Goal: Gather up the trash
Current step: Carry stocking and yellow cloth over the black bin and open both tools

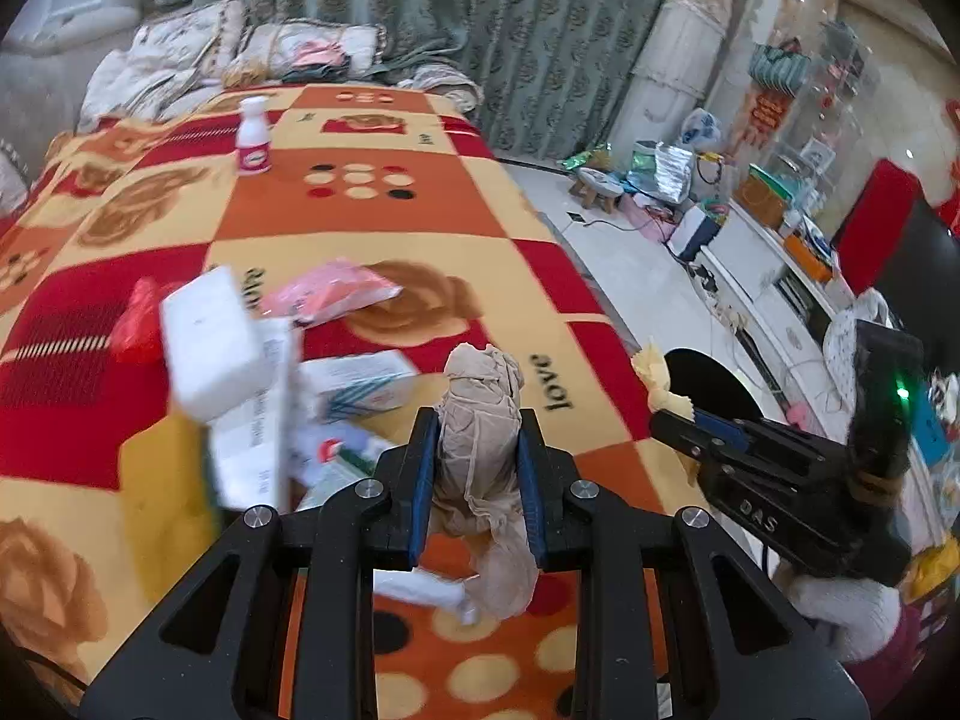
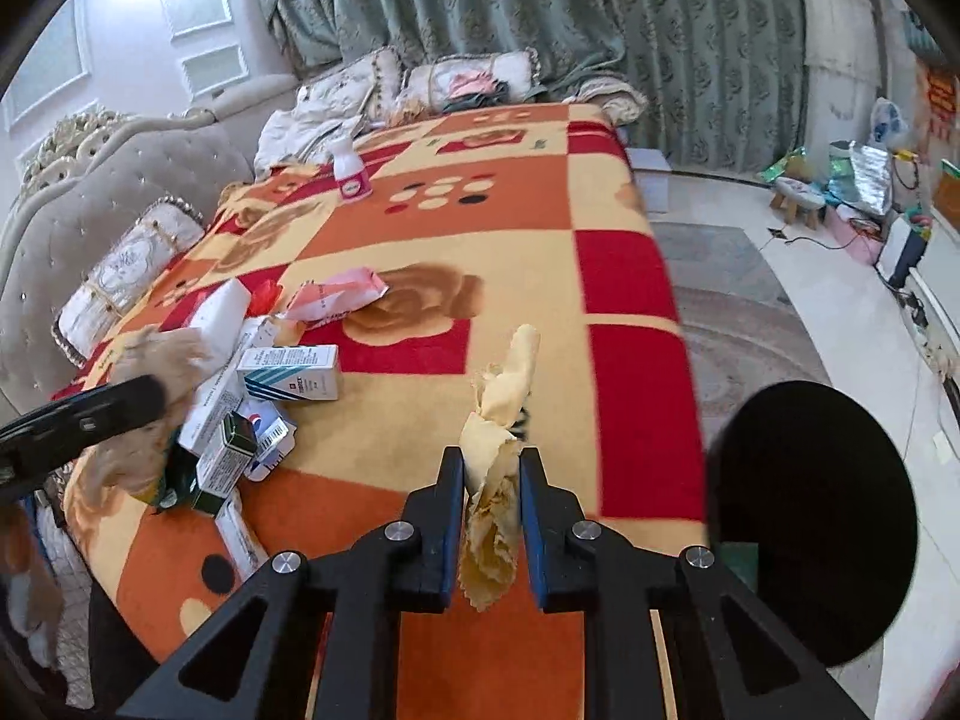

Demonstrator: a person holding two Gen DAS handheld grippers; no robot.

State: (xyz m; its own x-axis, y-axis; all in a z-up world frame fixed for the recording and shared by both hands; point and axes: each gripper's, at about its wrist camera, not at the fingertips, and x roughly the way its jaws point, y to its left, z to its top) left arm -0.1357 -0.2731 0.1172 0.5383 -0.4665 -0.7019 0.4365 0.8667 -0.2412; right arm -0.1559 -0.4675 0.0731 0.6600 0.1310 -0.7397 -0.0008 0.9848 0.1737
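Left gripper clamped on beige crumpled wad, held upright above blanket-covered bed. Right gripper clamped on yellow scrap. Black round bin lies right of bed edge, nearer right gripper; remaining boxes left.

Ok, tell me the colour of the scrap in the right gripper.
Pale yellow scrap, clearest in the right wrist view.

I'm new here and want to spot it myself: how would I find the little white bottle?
Look at the big red, orange and yellow checked blanket. Follow it to its far end, near the pillows. The small white bottle stands upright there alone, with a pink label, well away from the boxes and wrappers heaped at the near end.
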